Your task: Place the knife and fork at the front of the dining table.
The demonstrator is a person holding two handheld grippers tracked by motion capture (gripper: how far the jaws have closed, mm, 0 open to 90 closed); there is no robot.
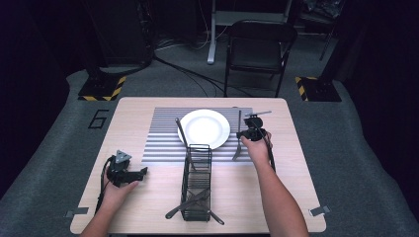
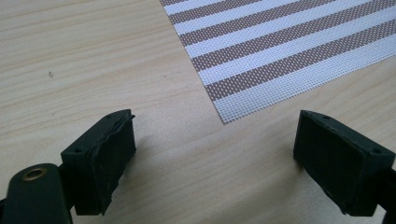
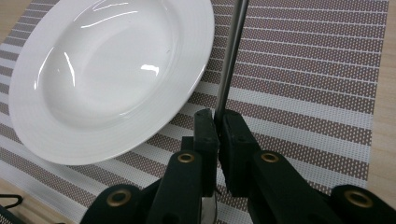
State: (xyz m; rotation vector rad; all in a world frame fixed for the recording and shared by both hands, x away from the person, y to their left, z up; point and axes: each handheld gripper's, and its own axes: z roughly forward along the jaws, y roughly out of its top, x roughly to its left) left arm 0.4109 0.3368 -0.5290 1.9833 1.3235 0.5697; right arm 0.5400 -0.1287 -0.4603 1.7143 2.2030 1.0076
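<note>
A fork (image 1: 238, 140) lies just right of the white plate (image 1: 204, 128) on the striped placemat (image 1: 163, 143), its handle pinched between the right gripper (image 3: 215, 123) fingers. Dragged sideways, it could knock the plate's rim. The left gripper (image 2: 212, 154), fingers spread and empty, hovers over the worktop (image 2: 70, 60), well left of the plate.

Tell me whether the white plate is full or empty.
Empty. The right gripper view shows the white plate with a bare, glossy bowl holding nothing. The high view shows it lying flat on the striped placemat.
</note>
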